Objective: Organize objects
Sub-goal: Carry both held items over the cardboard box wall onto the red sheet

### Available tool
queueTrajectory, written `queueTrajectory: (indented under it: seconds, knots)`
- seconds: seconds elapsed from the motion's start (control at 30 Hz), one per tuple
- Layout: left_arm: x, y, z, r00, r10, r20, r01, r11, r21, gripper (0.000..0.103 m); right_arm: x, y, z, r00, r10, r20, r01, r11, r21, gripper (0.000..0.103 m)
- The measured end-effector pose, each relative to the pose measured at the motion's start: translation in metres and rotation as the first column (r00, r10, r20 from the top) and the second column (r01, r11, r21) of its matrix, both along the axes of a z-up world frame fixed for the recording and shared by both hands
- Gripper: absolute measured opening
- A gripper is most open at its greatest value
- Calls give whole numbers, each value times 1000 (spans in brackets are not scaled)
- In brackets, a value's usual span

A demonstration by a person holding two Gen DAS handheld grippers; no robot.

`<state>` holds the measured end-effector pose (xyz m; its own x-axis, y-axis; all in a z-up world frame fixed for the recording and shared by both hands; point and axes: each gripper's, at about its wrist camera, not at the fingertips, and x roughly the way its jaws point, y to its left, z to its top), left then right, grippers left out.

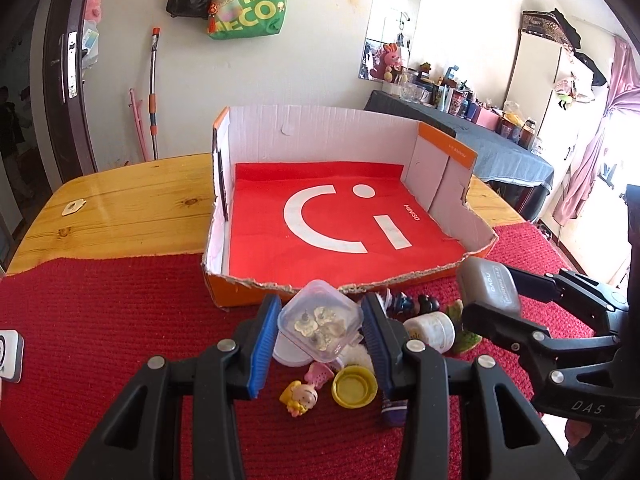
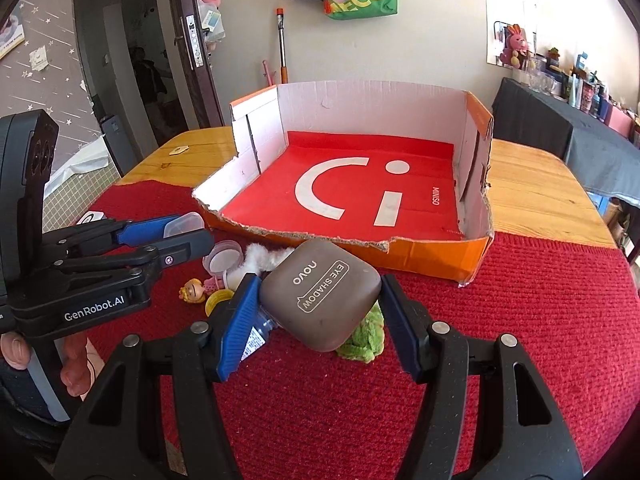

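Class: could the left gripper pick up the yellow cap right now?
Probably not. The left gripper is already shut on a clear box, which hangs right over the yellow cap, so its jaws are full.

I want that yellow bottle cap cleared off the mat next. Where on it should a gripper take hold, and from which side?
Judging from the left wrist view, the yellow cap lies open side up on the red mat. Probably best to come straight down and pinch across its round rim. The doll figure crowds its left, so close the fingers near-to-far.
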<state>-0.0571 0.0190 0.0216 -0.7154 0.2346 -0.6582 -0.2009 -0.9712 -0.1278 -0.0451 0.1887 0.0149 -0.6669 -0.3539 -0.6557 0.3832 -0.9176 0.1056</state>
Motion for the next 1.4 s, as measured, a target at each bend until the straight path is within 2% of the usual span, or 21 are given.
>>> queueTrajectory:
  seconds: [0.43,0.77,1.1,1.4]
  knots:
    - [-45,6,7,1000,-7,26,7,1000,-10,44,-41,2,11,1000,1,23,-1,1000,-9,59]
    - [-87,13,7,998,-15,62,18,999,-38,44,-80,5,9,997,-12,80,13,1000,-10,59]
    - [-118,20,-11,990,-31,139,38,998,-51,44,-116,2,-5,989,-26,146,25,1000,10,59]
    - [-133,16,-29,980,-21,200,32,998,-52,44,-132,4,-22,980,-47,192,42,999,30,59]
